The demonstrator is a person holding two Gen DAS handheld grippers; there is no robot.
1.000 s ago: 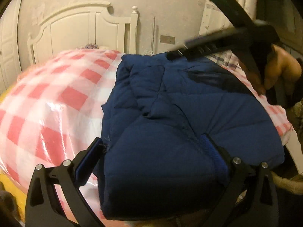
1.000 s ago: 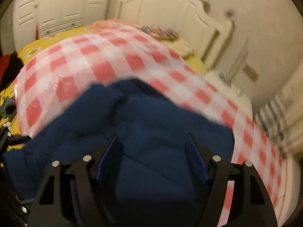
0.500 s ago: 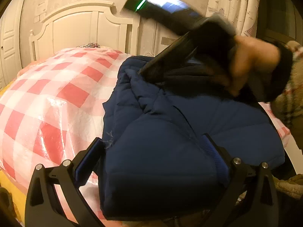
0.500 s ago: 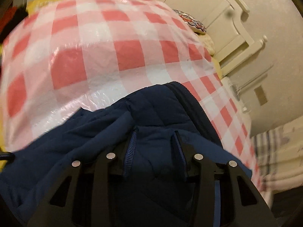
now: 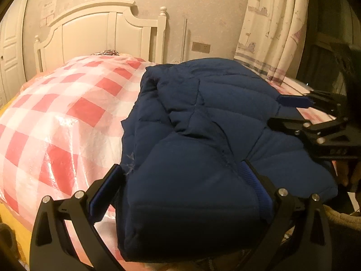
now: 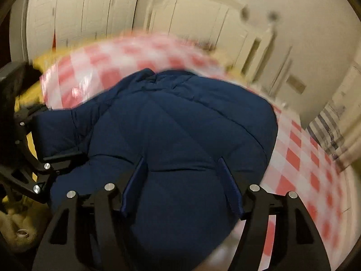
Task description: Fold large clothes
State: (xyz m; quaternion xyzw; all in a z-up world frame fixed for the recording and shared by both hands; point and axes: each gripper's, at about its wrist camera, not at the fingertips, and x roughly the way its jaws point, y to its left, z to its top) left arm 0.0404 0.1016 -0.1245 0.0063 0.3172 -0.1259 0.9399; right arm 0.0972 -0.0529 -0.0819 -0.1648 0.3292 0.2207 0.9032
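Observation:
A navy quilted jacket (image 5: 203, 135) lies folded into a thick bundle on the bed's red-and-white checked plastic cover (image 5: 67, 113). My left gripper (image 5: 180, 185) stands wide over the bundle's near corner, one pad beside its left edge and the other against a fold, without a clear squeeze. My right gripper (image 5: 286, 111) lies low at the jacket's right side. In the blurred right wrist view the right gripper (image 6: 181, 174) rests over the jacket (image 6: 180, 124). Its jaws are opening, with padded fabric under and between them. The left gripper (image 6: 45, 133) shows at the left corner.
A white headboard (image 5: 101, 33) and the wall close off the far end of the bed. A patterned curtain (image 5: 270, 33) hangs at the right. White wardrobe doors (image 6: 90, 11) stand beyond the bed. A yellow sheet (image 5: 18, 237) shows under the cover. A hand (image 5: 347, 174) holds the right gripper.
The right gripper swept across the far collar half a second ago with narrower jaws. Now it sits low at the jacket's right side with wider jaws. The left gripper has not moved.

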